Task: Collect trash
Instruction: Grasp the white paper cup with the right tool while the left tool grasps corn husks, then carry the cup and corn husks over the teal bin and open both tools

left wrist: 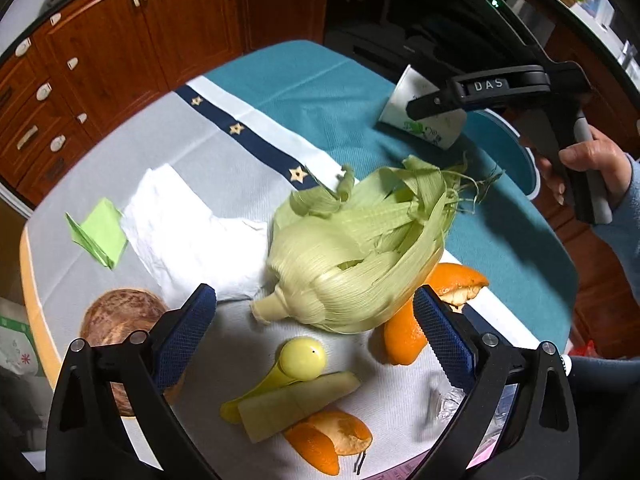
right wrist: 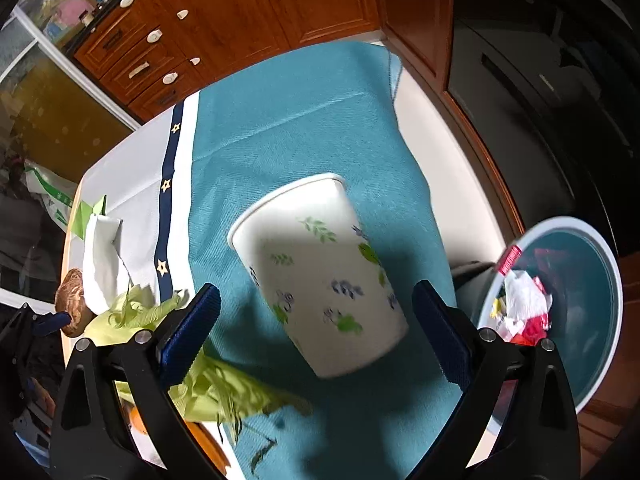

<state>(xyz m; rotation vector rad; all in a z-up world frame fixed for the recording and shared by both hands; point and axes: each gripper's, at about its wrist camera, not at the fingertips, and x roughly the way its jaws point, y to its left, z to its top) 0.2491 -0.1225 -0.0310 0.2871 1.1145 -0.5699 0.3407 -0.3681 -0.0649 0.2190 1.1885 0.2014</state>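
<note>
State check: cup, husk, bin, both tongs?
paper cup: on its side on the teal cloth, not gripped
corn husk: lying loose, peeled open
trash bin: open, holding wrappers
left tongs: open
right tongs: open around the cup

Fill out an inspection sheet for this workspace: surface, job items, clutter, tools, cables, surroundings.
Surface: table under a grey-and-teal cloth with a navy star stripe.
Job's things: corn husk, orange peels, white napkin, green folded paper, paper cup lying on its side, bin beside the table, already holding wrappers.
Clutter: yellow scoop; brown round object, unidentified.
Grippers: left tool open above the husk and scoop; right tool open around the cup, pads apart from it.
Cables: nothing seen.
Surroundings: wooden cabinets; dark appliance.
</note>
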